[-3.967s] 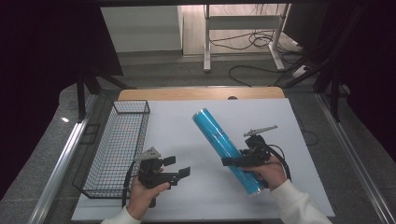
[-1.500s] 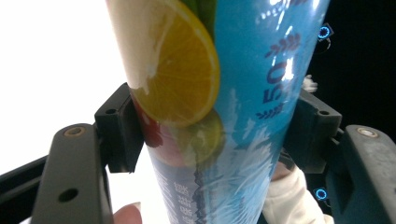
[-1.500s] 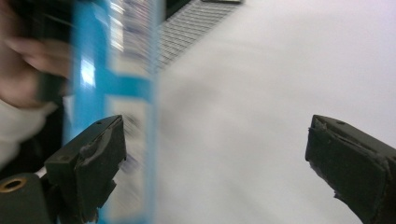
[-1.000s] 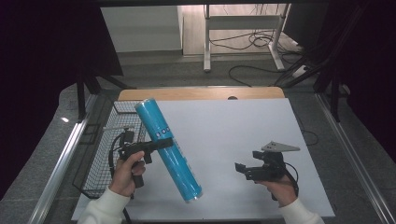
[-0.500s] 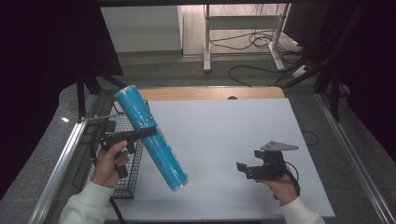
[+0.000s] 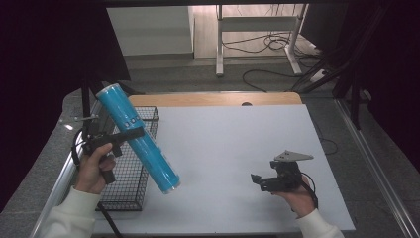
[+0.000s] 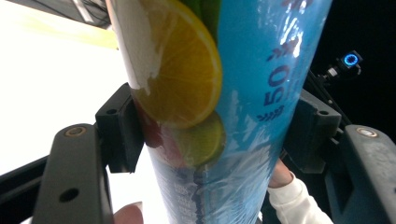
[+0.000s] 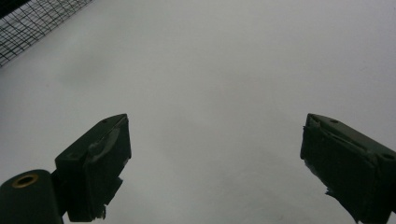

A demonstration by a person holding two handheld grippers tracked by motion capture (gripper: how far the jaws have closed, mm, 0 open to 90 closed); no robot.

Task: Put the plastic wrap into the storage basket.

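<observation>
The left gripper (image 6: 130, 134), held up in the person's left hand (image 6: 94, 168) at the left edge of the white-topped bench (image 6: 237, 148), has its black jaws clenched on a long blue cylindrical tube with a glossy printed wrapper (image 6: 137, 139). In the high view the tube is off the bench and tilted, its upper end towards the far left and its lower end hanging over the white surface just beside the black wire mesh basket (image 6: 130, 173), which stands on the bench's left side. The jaws grip the tube a little above its middle, over the basket's far part. In the left gripper view the tube (image 7: 219, 112) runs up between the two jaws, pressed by a pad on each side; its wrapper shows an orange slice, a green slice beneath it, and dark blue print reading "50" on the blue ground. A white sleeve (image 7: 294, 205) shows low behind the tube there. The right gripper (image 6: 257, 180) sits low over the near right part of the bench in the person's right hand (image 6: 297, 196), well apart from the tube, a grey three-cornered plate on its top. In the right gripper view (image 8: 215, 154) its jaws stand wide apart, released, with bare white bench between them and a corner of the basket (image 8: 32, 23) at the upper left.
</observation>
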